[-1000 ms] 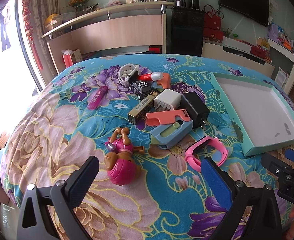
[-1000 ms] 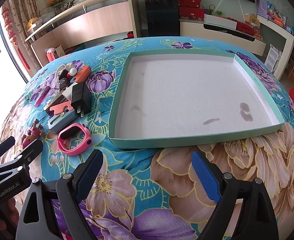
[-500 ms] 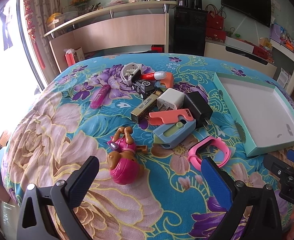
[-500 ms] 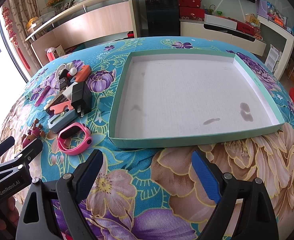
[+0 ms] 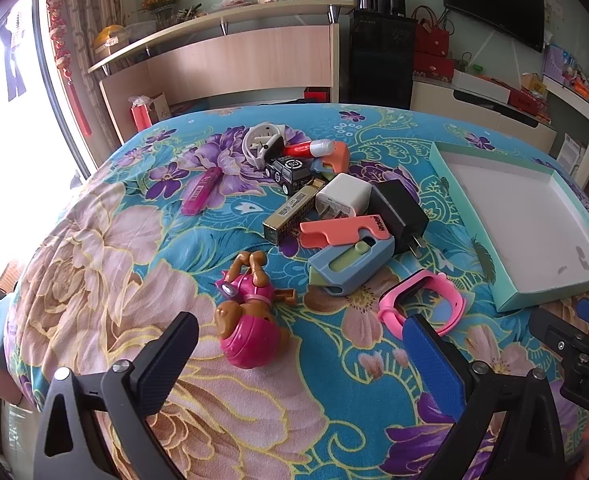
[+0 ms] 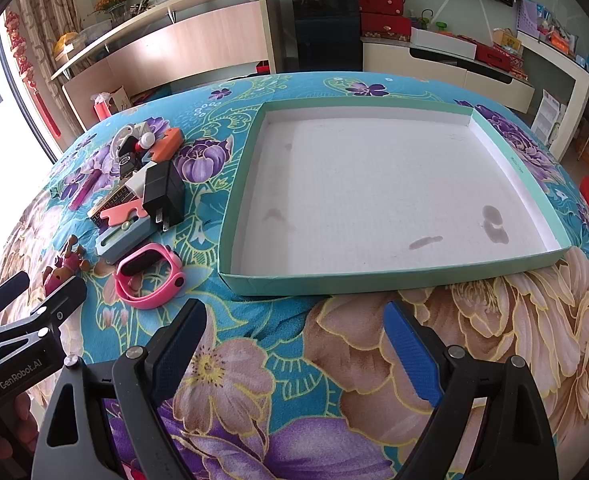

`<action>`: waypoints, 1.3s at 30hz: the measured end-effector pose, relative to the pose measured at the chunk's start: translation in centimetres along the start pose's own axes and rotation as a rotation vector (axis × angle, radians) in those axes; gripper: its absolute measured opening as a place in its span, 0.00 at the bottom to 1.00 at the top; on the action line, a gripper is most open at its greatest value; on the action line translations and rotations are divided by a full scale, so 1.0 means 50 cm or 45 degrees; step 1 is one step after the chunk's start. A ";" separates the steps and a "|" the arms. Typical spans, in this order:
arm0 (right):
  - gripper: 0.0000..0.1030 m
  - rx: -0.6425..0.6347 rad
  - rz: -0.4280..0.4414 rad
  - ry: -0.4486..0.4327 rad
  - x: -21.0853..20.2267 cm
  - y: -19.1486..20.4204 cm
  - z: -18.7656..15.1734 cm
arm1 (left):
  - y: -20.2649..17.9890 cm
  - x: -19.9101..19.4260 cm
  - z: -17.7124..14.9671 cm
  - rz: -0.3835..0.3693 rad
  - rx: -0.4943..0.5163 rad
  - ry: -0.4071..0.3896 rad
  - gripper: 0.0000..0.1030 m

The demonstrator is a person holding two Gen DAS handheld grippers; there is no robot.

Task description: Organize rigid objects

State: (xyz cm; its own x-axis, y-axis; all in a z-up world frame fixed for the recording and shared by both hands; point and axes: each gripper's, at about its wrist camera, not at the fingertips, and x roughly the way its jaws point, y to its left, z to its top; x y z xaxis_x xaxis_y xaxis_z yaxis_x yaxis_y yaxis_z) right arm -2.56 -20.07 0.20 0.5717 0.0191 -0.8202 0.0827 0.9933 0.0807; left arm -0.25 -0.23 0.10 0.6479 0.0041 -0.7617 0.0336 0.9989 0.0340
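Now, at the bottom of the left wrist view, the left gripper (image 5: 300, 354) hangs low over the flowered tablecloth (image 5: 94, 264) with its two fingers spread wide and nothing between them. Just beyond the gap, a little left of the frame centre, lies the pink toy dog (image 5: 248, 312) on its side. To the lower right of the frame, the pink watch band (image 5: 422, 300) lies partly behind the blue pad of the right-hand finger (image 5: 434, 364).

Further up, in the middle of the frame, the other things lie in a heap: a blue-grey case (image 5: 350, 266), a coral cutter (image 5: 344, 232) resting on it, a black charger (image 5: 400, 212), a white charger (image 5: 344, 200), a gold box (image 5: 290, 214) and a black toy car (image 5: 292, 168). A purple stick (image 5: 202, 192) lies apart, to the left of the heap.

In the right wrist view, the right gripper (image 6: 294, 350) is also opened wide and holds nothing; it hovers near the table edge at the bottom of the frame. Just ahead of it sits the shallow green tray (image 6: 334, 280), which fills the centre and right of the frame, with only some dark stains on its white floor. The left gripper's body shows at the lower left edge of this view, beside the heap.
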 end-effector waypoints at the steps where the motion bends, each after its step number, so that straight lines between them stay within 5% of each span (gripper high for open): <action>1: 0.88 0.000 0.000 0.000 0.000 0.000 0.000 | 0.000 0.000 0.000 0.000 0.000 0.001 1.00; 35: 0.88 -0.004 0.002 0.005 0.001 0.003 0.000 | 0.019 0.000 0.003 -0.027 -0.046 0.020 1.00; 39: 0.88 -0.001 0.019 -0.070 -0.022 0.003 0.009 | 0.040 0.002 0.004 -0.034 -0.077 0.014 1.00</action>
State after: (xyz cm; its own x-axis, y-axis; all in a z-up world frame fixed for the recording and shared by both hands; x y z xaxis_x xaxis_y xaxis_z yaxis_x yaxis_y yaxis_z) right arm -2.80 -19.97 1.38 0.6168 0.0273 -0.7867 0.0732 0.9931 0.0919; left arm 0.02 1.74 0.23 0.6389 -0.0225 -0.7690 0.0045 0.9997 -0.0255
